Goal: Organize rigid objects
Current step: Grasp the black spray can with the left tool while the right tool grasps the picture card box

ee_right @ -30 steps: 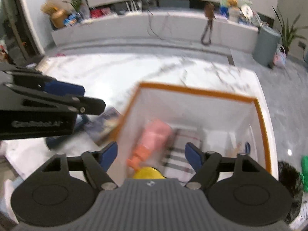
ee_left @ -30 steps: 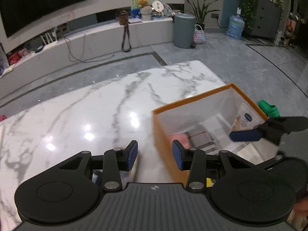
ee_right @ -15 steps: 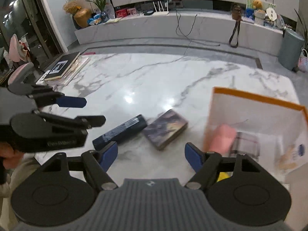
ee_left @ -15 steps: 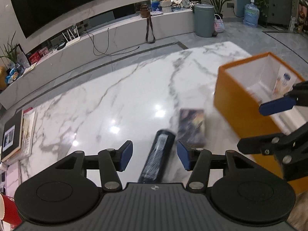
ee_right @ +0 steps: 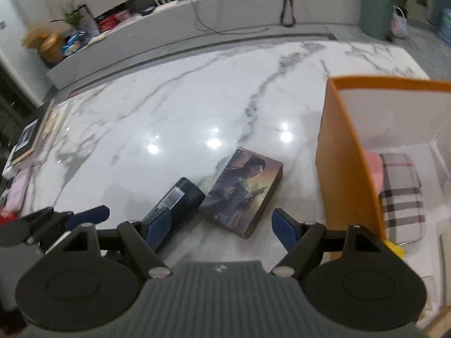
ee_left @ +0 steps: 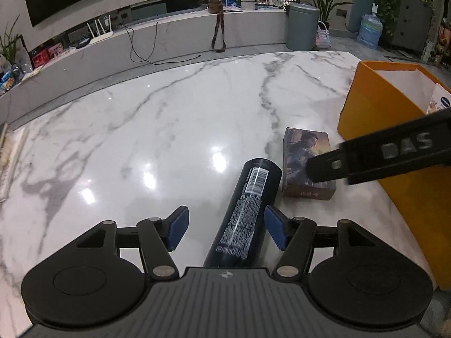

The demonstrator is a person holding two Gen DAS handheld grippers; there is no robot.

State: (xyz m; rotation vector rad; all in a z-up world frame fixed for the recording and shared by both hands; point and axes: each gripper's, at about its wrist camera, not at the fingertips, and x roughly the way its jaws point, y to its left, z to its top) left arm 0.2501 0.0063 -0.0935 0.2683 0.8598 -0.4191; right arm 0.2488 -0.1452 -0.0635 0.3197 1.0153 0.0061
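Glossy marble table [ee_left: 169, 118], grey-tiled living room

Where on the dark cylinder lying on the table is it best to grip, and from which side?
Grip the dark cylinder across its round middle, coming from above. It lies flat on the marble table, long axis running away from the left gripper, whose opening jaws already straddle it without touching.

Orange box [ee_left: 363, 104] right; bare marble [ee_left: 157, 118] left

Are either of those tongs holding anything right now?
No. The left tongs are opening around the dark can without pressing it; the right tongs are empty.
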